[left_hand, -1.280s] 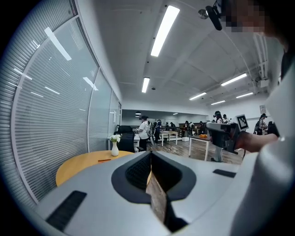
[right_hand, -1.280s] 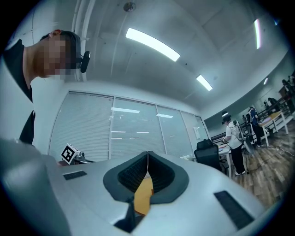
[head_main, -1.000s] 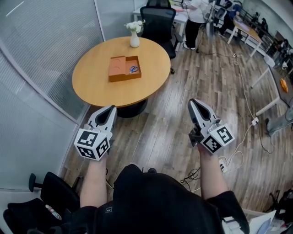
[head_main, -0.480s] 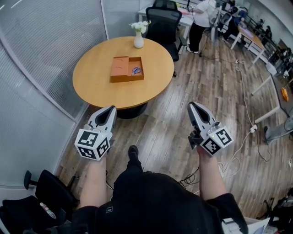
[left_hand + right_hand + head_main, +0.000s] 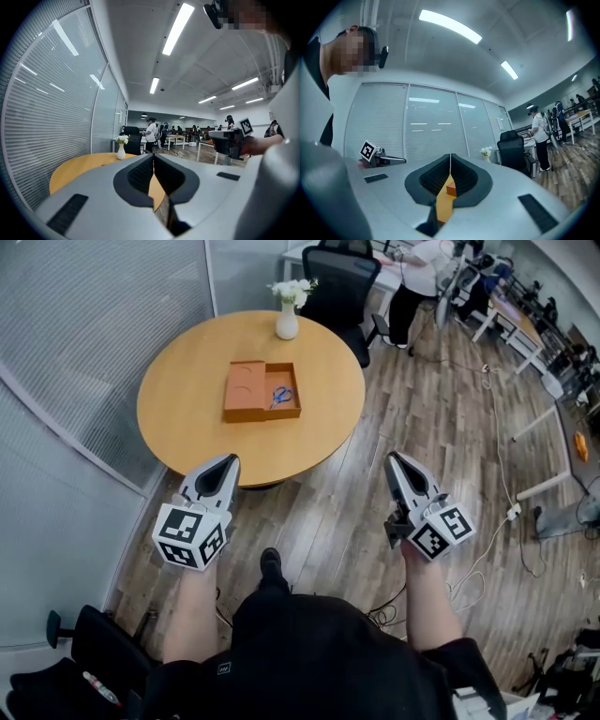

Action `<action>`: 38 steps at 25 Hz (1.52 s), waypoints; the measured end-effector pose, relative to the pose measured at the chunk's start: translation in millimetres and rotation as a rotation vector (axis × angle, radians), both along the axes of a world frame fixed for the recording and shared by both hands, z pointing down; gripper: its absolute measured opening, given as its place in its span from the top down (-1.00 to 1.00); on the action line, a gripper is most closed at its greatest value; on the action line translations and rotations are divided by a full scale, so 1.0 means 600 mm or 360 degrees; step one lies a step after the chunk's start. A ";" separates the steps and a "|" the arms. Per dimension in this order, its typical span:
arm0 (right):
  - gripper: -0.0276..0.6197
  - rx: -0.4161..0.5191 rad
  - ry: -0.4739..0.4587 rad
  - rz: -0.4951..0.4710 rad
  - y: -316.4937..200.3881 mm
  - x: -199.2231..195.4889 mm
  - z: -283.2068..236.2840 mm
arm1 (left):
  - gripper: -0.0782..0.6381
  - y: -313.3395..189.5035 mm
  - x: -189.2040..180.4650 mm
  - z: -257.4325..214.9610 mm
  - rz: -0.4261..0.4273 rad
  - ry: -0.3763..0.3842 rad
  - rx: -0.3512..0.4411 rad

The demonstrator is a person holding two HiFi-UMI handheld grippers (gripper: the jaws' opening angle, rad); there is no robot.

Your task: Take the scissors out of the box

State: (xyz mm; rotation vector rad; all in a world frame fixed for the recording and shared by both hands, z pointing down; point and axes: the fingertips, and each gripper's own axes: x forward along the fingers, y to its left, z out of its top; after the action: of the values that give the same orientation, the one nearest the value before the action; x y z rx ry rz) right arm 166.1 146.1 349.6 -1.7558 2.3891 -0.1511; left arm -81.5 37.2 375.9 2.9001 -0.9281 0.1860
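Observation:
An orange box (image 5: 253,390) lies open on the round wooden table (image 5: 187,418), and the blue-handled scissors (image 5: 280,395) rest in its right half. My left gripper (image 5: 228,461) hovers just short of the table's near edge, shut and empty. My right gripper (image 5: 395,458) is over the wooden floor to the right of the table, also shut with nothing in it. In the left gripper view the closed jaw tips (image 5: 153,157) point over the tabletop (image 5: 79,166). In the right gripper view the closed tips (image 5: 450,155) frame a sliver of the orange box (image 5: 451,190).
A white vase of flowers (image 5: 287,322) stands at the table's far edge, with a black office chair (image 5: 339,287) behind it. A glass wall with blinds (image 5: 84,343) runs along the left. Cables (image 5: 469,577) lie on the floor at right. A person (image 5: 417,277) stands by the far desks.
The table and box have come closer and lower in the head view as the person stepped forward. Both grippers keep the same shut pose in front of the body.

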 end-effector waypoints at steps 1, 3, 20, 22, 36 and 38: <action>0.80 -0.0012 0.0001 -0.0004 -0.022 -0.002 0.002 | 0.74 -0.021 0.001 -0.001 0.0005 0.0002 -0.0003; 0.80 -0.0026 0.0003 -0.0010 -0.066 -0.007 0.002 | 0.74 -0.061 0.002 -0.002 0.0014 0.0008 -0.0007; 0.80 -0.0025 0.0053 -0.0064 -0.298 -0.042 -0.031 | 0.74 -0.271 -0.023 -0.013 0.0020 0.0038 0.0002; 0.80 -0.0025 0.0047 -0.0084 -0.314 -0.037 -0.028 | 0.74 -0.286 -0.018 -0.013 0.0011 0.0032 0.0006; 0.80 -0.0055 -0.0061 -0.0300 -0.539 0.093 0.022 | 0.74 -0.444 0.088 -0.001 -0.0206 -0.0089 -0.0009; 0.80 -0.0073 -0.0053 -0.0366 -0.579 0.106 0.034 | 0.74 -0.469 0.106 0.004 -0.0254 -0.0109 -0.0027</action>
State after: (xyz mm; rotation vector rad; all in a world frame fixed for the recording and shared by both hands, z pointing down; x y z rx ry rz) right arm 229.9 -201.2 369.7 -1.4786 2.5757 -0.2644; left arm -18.0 -244.4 378.0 2.8037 -1.1572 0.2809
